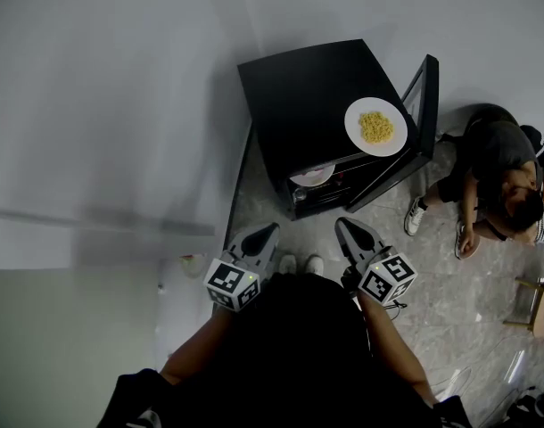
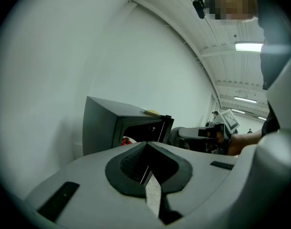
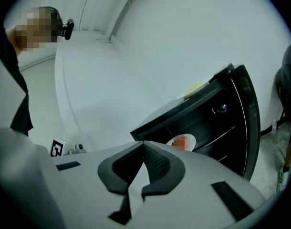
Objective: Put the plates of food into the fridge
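Observation:
A black mini fridge stands on the floor against the wall with its door swung open to the right. On its top lies a white plate of yellow noodles. Another plate with red food sits on a shelf inside; it also shows in the right gripper view as the plate with red food. My left gripper and right gripper hang side by side in front of the fridge, a short way from it. Both are shut with nothing between the jaws.
A person sits on the floor right of the open door. A wooden stool stands at the far right. White wall runs along the left and behind the fridge. My own shoes are just before the fridge.

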{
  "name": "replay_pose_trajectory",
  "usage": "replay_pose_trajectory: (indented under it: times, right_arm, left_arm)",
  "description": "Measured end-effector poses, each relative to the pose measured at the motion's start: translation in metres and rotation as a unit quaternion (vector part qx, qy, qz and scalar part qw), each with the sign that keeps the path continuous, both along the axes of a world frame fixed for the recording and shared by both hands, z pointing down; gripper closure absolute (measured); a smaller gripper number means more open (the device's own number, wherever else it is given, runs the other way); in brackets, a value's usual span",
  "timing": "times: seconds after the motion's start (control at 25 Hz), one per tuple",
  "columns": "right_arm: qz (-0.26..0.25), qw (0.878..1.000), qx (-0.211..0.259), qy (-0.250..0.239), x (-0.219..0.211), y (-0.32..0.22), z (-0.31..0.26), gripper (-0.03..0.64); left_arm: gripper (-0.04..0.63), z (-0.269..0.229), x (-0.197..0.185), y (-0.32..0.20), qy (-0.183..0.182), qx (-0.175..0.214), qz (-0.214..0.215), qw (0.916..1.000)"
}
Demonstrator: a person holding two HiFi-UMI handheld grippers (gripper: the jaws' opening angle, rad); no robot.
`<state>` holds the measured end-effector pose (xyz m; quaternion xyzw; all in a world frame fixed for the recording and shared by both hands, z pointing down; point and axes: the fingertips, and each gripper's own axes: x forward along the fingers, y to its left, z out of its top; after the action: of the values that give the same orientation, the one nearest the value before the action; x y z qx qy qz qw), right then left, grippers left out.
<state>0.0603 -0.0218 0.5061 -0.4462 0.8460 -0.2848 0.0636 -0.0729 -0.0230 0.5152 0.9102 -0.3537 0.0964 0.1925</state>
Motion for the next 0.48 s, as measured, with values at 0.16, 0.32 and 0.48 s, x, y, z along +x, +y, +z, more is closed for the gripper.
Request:
replay_pose_trajectory:
  times: [0.16,0.32,0.48]
  right_arm:
    - [-0.009,0.996,0.066,0.054,-0.006,0.007,-0.026,0.592]
    - [-0.017,0.984,0.126,0.122,-0.014,0.013,-0.051,0.594]
    - [-0.017,0.976,0.169,0.135,-0.021,0.016,-0.067,0.594]
  left_arm:
    - [0.572,-0.003,0.003,0.001,0.001,0.004,0.006,1.0000]
    - [0.572,-0.006,0.006,0.002,0.007,0.009,0.014,0.9998]
    - [0.572,-0.012,0.010,0.003,0.014,0.020,0.022,0.9994]
